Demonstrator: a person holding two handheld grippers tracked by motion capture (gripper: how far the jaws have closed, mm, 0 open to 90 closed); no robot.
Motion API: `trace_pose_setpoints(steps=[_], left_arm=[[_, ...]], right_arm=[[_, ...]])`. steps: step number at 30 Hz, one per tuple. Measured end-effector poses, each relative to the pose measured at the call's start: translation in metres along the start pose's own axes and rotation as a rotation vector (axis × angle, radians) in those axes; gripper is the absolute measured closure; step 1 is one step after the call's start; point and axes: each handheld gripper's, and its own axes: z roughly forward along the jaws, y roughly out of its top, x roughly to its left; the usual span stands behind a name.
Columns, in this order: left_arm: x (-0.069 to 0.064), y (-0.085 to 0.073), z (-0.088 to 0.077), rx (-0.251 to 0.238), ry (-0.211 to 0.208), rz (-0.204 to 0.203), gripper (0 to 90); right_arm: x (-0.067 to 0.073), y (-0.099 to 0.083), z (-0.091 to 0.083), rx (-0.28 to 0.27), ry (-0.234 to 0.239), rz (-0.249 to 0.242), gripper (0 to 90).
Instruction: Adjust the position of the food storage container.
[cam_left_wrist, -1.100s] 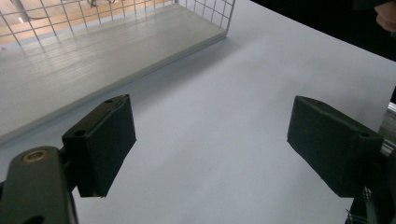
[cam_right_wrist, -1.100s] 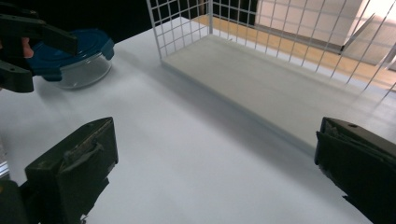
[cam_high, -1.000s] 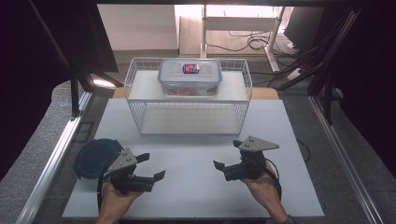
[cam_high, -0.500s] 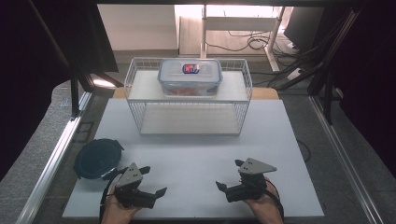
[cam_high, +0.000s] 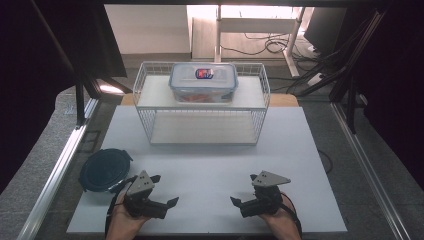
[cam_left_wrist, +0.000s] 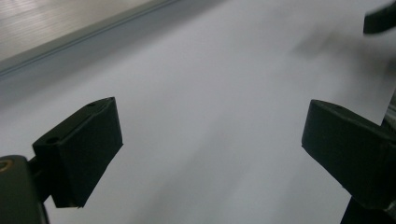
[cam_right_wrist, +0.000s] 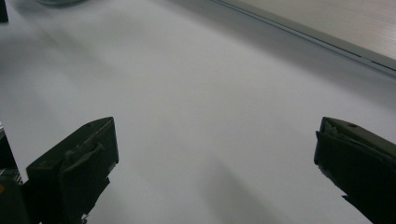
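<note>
**Lid at left mat edge, both grippers wide and empty**

High view: Lid, dark and round, lying flat at the left edge of the white mat, partly overhanging it. Just right of the lid, left gripper, held low over the near part of the mat, jaws pointing right and spread apart, nothing between them; jaws just been opening. Near but not touching the lid. Across from it, well apart, right gripper, jaws pointing left toward the other gripper, spread wide as well, gripping nothing. Bare mat between the two. Farther back, wire basket standing on the mat, with a clear box on its top shelf, lid clipped on, red contents inside.

Left gripper view: Two black jaws set far apart, close above the mat, empty gap between. At top right, a dark jaw tip of the right gripper. Along the upper left, a grey rail bordering the mat.

Right gripper view: Jaws set wide apart, low over the mat, clasping nothing. Along the upper right, a grey rail running past the mat's edge.
</note>
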Motion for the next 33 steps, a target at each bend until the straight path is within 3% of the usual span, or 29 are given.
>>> trace_pose_setpoints(steps=[1,3,4,7,9,13,15,20,23,26,29,33], left_arm=[[0.002,0.004,-0.003,-0.005,0.008,-0.005,6.5],[0.008,0.012,-0.010,-0.006,0.063,0.007,15.5],[0.013,0.015,-0.014,-0.009,0.084,0.009,22.8],[0.035,0.020,-0.027,-0.037,0.088,-0.029,53.0],[0.053,0.020,-0.036,-0.044,0.132,-0.059,70.4],[0.087,0.011,-0.059,-0.031,0.279,-0.088,89.8],[0.104,0.003,-0.072,-0.040,0.329,-0.145,90.0],[0.137,-0.019,-0.102,-0.054,0.465,-0.237,90.0],[0.153,-0.035,-0.112,-0.044,0.551,-0.286,90.0],[0.166,-0.051,-0.114,-0.026,0.594,-0.338,90.0],[0.177,-0.061,-0.110,0.010,0.623,-0.352,90.0],[0.184,-0.068,-0.107,0.011,0.598,-0.379,90.0]], right_arm=[[0.001,0.000,0.001,0.007,0.000,-0.006,0.0],[0.002,0.000,0.002,0.012,0.001,-0.019,0.0],[0.003,0.000,0.003,0.015,0.002,-0.022,0.0],[0.004,0.000,0.003,0.019,0.006,-0.027,0.0],[0.004,0.001,0.004,0.019,0.009,-0.027,0.0],[0.004,0.001,0.005,0.027,0.014,-0.030,0.0],[0.004,0.000,0.007,0.033,0.013,-0.036,0.0],[0.005,0.000,0.008,0.047,0.015,-0.041,0.0],[0.005,0.000,0.008,0.050,0.018,-0.043,0.0],[0.006,-0.001,0.009,0.057,0.021,-0.044,0.1],[0.006,-0.001,0.011,0.065,0.024,-0.048,0.2],[0.006,-0.001,0.012,0.076,0.024,-0.054,0.5]])
